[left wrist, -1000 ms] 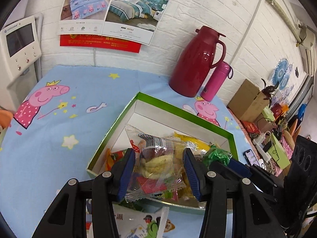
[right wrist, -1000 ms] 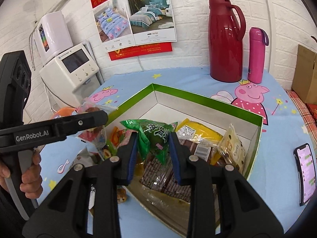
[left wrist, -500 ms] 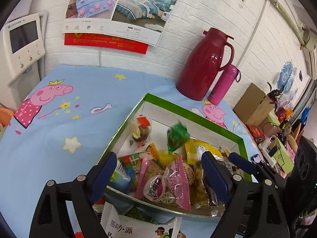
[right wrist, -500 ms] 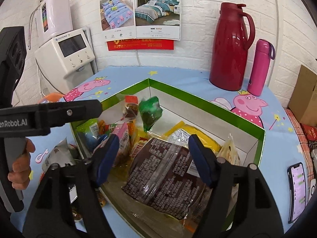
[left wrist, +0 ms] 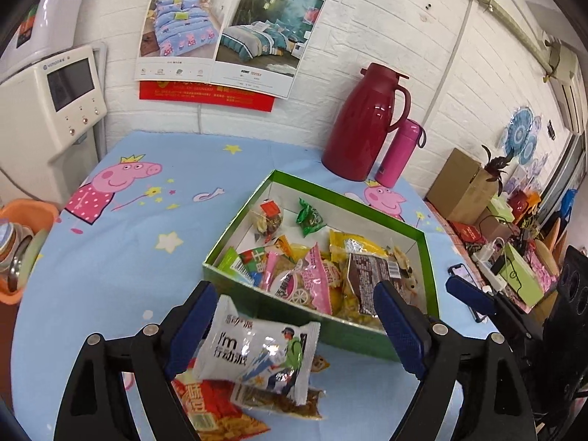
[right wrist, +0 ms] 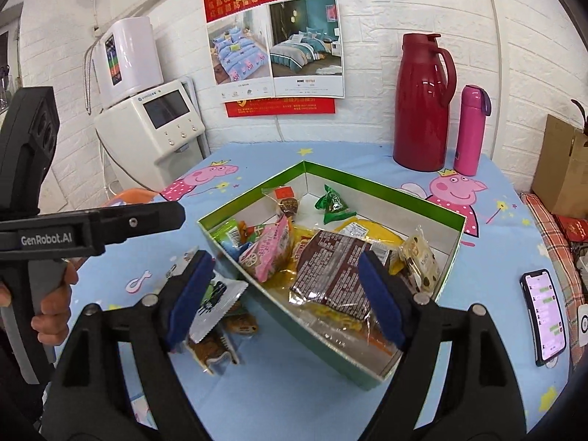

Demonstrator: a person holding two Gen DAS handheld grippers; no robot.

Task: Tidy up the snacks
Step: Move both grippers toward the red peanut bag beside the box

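Observation:
A green box [left wrist: 341, 334] [right wrist: 323, 345] sits on the blue cartoon tablecloth and holds several snack packets. A clear packet [left wrist: 270, 217] [right wrist: 286, 202] and a green packet [left wrist: 310, 217] [right wrist: 334, 204] lie at its far end. A pink packet [left wrist: 316, 281] [right wrist: 270, 248] and a brown packet [left wrist: 371, 275] [right wrist: 330, 268] lie nearer. Outside the box lie a white packet [left wrist: 257, 352] [right wrist: 213, 305], a red packet [left wrist: 209, 404] and a brown clear one [left wrist: 290, 400]. My left gripper [left wrist: 294, 334] hangs open above the white packet. My right gripper [right wrist: 284, 297] is open over the box's near corner.
A red thermos jug [left wrist: 364, 125] [right wrist: 422, 103] and a pink bottle [left wrist: 398, 152] [right wrist: 470, 128] stand at the back. A white appliance [left wrist: 47, 117] [right wrist: 154, 125] is left, an orange basin [left wrist: 25, 228] beside it. A phone [right wrist: 544, 312] lies right. A hand [right wrist: 51, 316] holds the left gripper's handle.
Both grippers opened and let go of their packets, the clear one and the green one, which now lie in the box. Both grippers then pulled back and up.

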